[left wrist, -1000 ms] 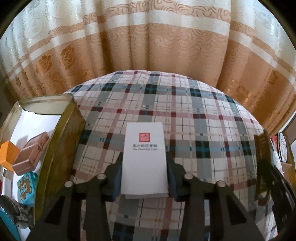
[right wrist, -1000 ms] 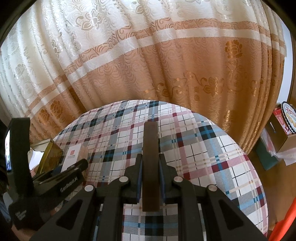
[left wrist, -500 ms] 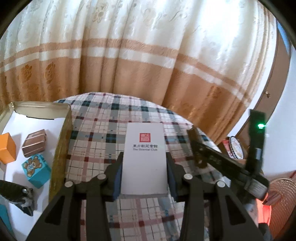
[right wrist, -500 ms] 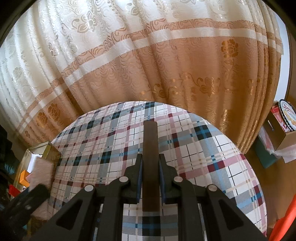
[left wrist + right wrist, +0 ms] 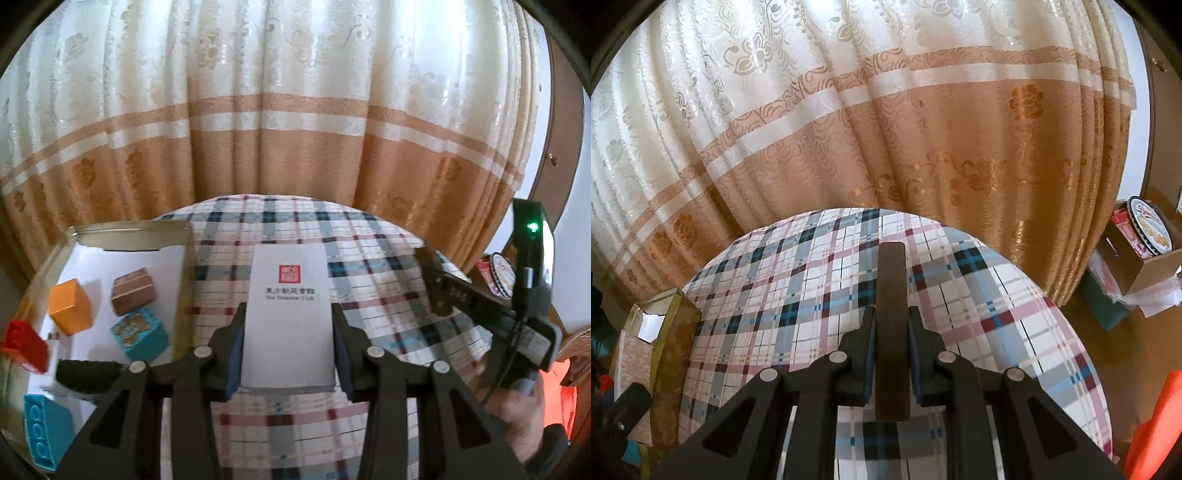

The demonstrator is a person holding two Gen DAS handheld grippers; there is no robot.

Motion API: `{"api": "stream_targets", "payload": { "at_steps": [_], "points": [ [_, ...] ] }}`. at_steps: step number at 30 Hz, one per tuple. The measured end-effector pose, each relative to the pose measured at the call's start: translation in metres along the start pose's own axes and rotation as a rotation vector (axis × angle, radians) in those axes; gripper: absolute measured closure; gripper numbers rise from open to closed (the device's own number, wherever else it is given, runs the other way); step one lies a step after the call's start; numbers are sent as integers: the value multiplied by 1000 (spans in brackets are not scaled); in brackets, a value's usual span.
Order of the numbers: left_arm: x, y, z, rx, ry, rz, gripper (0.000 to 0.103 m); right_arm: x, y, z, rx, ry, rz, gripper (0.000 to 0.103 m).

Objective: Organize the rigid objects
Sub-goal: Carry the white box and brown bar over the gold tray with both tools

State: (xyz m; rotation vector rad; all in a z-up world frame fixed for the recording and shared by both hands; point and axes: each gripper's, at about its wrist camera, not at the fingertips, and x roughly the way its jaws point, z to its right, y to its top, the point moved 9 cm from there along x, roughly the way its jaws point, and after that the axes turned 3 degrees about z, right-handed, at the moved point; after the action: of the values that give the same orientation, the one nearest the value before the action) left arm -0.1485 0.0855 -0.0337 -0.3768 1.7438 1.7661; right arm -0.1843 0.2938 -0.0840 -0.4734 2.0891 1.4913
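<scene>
Two jaws pairs pinching: left gripper [image 5: 288,332] on smooth white carton [image 5: 288,317], right gripper [image 5: 890,328] on slim brown slab [image 5: 892,325].

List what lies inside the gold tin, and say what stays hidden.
Inside the gold tin: orange block, brown block, teal bear block, red brick, teal brick. The left fingers hide its near corner.

I see a white card box [image 5: 289,317] with a red seal, flat above the plaid cloth, and a thin dark-brown slab [image 5: 892,325] edge-on.
</scene>
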Motion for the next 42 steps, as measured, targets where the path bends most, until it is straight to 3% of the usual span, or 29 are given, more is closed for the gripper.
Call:
{"api": "stream_targets", "payload": {
  "at_steps": [4,14,24,28,42],
  "points": [
    [-5,-3,-13,-17,17,-2,62,-10,-3,-4,-5,-40,29,86],
    [-18,-1,-35,-20,47,19,62,-35,-28,-40,-2,6,44,86],
    [-29,11,-77,-37,161,47,62,-62,-40,-106,-5,147,52,86],
    [-31,12,-86,-53,170,45,62,-74,-41,-139,-38,203,58,85],
    [-44,19,-150,-129,267,60,63,-98,-31,-220,-135,299,99,85]
  ]
}}
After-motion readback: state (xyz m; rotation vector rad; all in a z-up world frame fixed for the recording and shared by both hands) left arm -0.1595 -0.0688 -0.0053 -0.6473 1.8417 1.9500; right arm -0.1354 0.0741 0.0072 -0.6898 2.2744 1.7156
